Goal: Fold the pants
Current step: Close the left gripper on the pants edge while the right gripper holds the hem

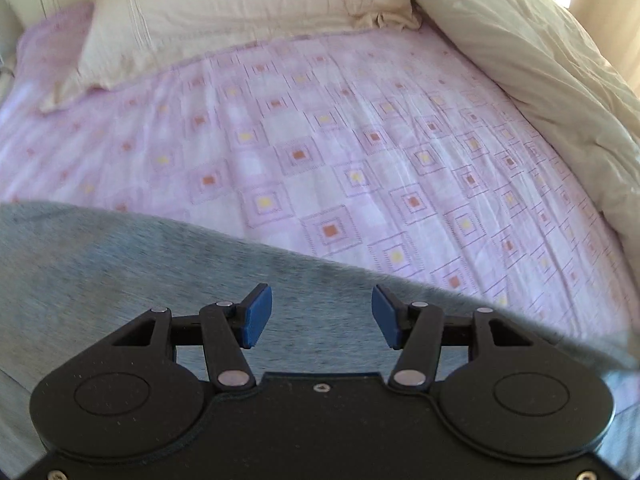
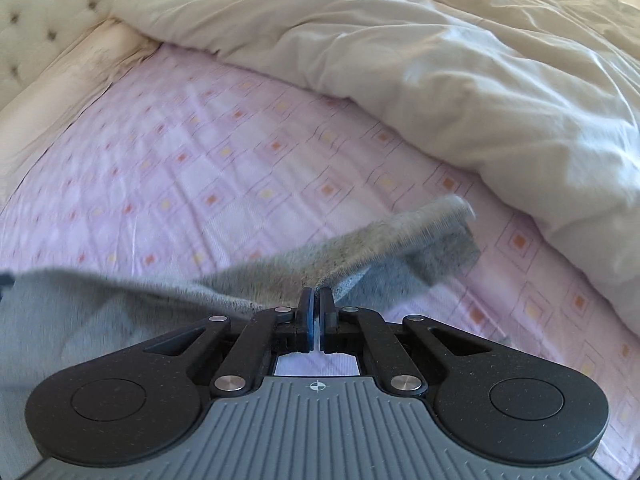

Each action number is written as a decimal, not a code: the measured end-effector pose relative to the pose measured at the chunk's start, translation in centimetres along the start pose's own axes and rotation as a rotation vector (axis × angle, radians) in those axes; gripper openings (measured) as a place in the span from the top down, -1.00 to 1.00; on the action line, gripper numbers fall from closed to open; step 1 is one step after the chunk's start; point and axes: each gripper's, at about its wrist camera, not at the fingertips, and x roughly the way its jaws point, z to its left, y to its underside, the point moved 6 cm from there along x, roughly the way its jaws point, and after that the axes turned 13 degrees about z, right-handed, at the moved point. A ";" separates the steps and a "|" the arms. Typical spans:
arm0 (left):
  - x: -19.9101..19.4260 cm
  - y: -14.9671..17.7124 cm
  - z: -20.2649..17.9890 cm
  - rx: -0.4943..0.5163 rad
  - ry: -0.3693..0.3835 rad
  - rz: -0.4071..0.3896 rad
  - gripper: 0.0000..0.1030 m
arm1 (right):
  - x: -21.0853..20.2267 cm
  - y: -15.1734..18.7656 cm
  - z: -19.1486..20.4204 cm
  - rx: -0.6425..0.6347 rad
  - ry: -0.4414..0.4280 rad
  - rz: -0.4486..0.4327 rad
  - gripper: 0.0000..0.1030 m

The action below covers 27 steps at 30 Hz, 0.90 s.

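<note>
We see soft grey knit pants (image 1: 120, 280) lying on a bed with a pink sheet patterned in small squares (image 1: 360, 140). In the left view the left gripper (image 1: 322, 316) hovers over the grey cloth at six o'clock, its jaws spread and holding nothing. In the right view the right gripper (image 2: 316, 304) has its jaws pressed together, pinching an edge of the pants, whose ribbed cuff (image 2: 444, 220) trails towards two o'clock. A cream pillow (image 1: 240, 12) lies at twelve, a rumpled cream duvet (image 2: 440, 60) at one. We judge the folding under way, unfinished.
</note>
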 end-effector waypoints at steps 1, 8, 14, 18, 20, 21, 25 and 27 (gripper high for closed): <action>0.4 -0.4 -0.2 -0.017 0.024 0.025 -0.19 | 0.0 0.2 0.2 -0.009 0.002 -0.008 0.95; 3.2 -2.7 -0.8 -0.158 0.105 0.131 -0.28 | 0.4 0.8 -0.1 -0.012 -0.023 -0.005 0.95; 5.1 -3.8 -1.4 -0.169 0.035 0.166 -0.28 | 0.5 1.3 -0.8 -0.005 -0.049 -0.003 0.95; 6.8 -3.5 -2.0 -0.138 -0.039 0.192 -0.25 | 0.6 1.6 -0.9 -0.007 -0.056 -0.008 0.95; 6.8 -3.4 -2.7 -0.105 -0.097 0.178 -0.04 | 0.6 1.7 -0.9 -0.012 -0.055 -0.010 0.95; 6.6 -3.4 -3.0 -0.086 -0.132 0.164 0.55 | 0.6 1.7 -0.9 -0.015 -0.056 -0.013 0.95; 4.6 -2.6 -3.2 -0.059 -0.123 0.076 0.84 | -0.3 1.5 -1.0 -0.018 -0.063 -0.059 0.95; 2.6 -1.7 -3.1 -0.027 -0.117 0.020 0.86 | -1.2 1.4 -1.1 -0.019 -0.071 -0.086 0.95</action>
